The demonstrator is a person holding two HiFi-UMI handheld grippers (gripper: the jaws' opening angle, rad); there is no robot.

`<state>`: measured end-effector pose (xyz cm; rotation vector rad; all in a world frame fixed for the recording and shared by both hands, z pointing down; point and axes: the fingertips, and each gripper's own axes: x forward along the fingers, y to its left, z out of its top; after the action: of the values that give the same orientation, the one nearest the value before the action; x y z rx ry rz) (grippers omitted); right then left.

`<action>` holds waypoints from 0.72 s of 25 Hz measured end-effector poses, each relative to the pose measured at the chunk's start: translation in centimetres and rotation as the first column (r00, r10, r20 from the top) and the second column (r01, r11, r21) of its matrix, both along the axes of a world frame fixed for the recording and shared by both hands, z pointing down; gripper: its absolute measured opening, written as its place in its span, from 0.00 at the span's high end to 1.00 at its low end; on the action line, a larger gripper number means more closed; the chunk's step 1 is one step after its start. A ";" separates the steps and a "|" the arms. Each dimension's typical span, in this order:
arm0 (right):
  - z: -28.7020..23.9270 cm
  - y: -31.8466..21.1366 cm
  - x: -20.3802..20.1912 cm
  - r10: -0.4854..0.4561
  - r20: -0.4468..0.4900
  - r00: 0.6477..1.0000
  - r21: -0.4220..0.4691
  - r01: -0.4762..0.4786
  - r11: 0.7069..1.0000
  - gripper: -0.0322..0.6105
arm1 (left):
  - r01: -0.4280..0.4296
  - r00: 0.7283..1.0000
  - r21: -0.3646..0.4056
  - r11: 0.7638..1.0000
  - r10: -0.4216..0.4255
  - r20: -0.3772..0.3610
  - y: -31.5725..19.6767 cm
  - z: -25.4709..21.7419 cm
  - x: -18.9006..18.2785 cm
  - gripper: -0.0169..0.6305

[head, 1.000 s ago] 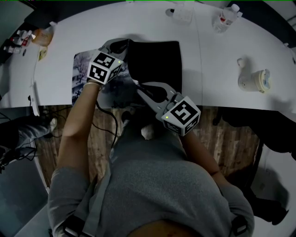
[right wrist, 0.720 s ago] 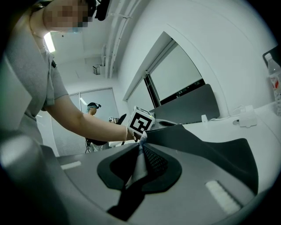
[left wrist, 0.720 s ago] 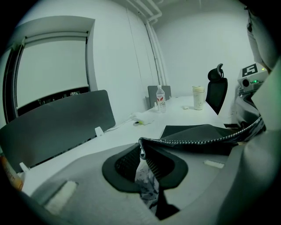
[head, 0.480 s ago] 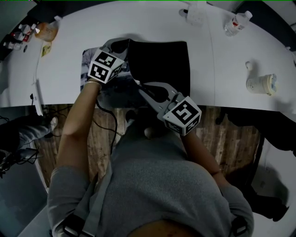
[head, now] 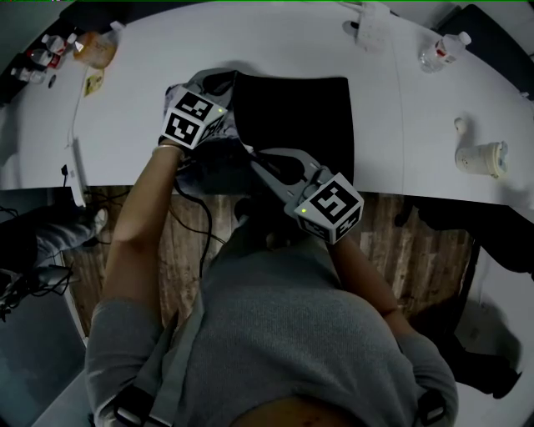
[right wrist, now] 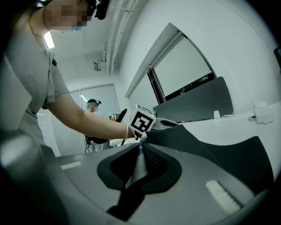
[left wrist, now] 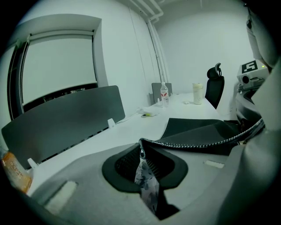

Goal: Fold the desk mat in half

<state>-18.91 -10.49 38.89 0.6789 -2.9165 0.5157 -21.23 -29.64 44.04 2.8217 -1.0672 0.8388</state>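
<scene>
The desk mat (head: 292, 125) lies on the white table (head: 434, 117), partly turned over so its black underside faces up. A strip of its patterned top (head: 173, 92) shows at the left. My left gripper (head: 219, 83) is shut on the far corner of the lifted edge; patterned cloth sits pinched between its pads (left wrist: 142, 154). Nearer the table's front edge, my right gripper (head: 250, 158) is shut on the same edge of the mat (right wrist: 141, 151). The stitched edge (left wrist: 206, 140) hangs slack between the two grippers.
A water bottle (head: 442, 52) and a white cup-like thing (head: 484, 157) stand at the right. A white item (head: 374, 25) sits at the back and small packets (head: 92, 52) at the far left. A grey partition (left wrist: 66, 118) lines the table's far side.
Both grippers have carried the mat's lifted edge further left over the table. Less of the patterned top shows at the left.
</scene>
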 end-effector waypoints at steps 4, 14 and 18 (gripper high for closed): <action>0.3 -0.2 -1.4 0.007 -0.002 1.000 -0.009 -0.007 1.000 0.90 | -0.006 1.000 0.002 1.000 0.006 0.011 -0.2 0.6 -1.5 0.90; 0.7 -0.4 -4.9 0.009 -0.002 1.000 -0.012 -0.009 1.000 0.90 | -0.031 0.997 0.002 1.000 0.031 0.065 -0.3 1.8 -5.1 0.91; 0.6 -0.6 -5.9 0.014 0.001 1.000 -0.010 -0.014 1.000 0.90 | -0.026 0.998 0.000 1.000 0.026 0.060 -0.3 2.1 -6.4 0.91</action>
<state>-24.85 -11.13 39.50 0.6982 -2.9098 0.5321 -27.64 -29.99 46.13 2.8340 -1.0401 0.9310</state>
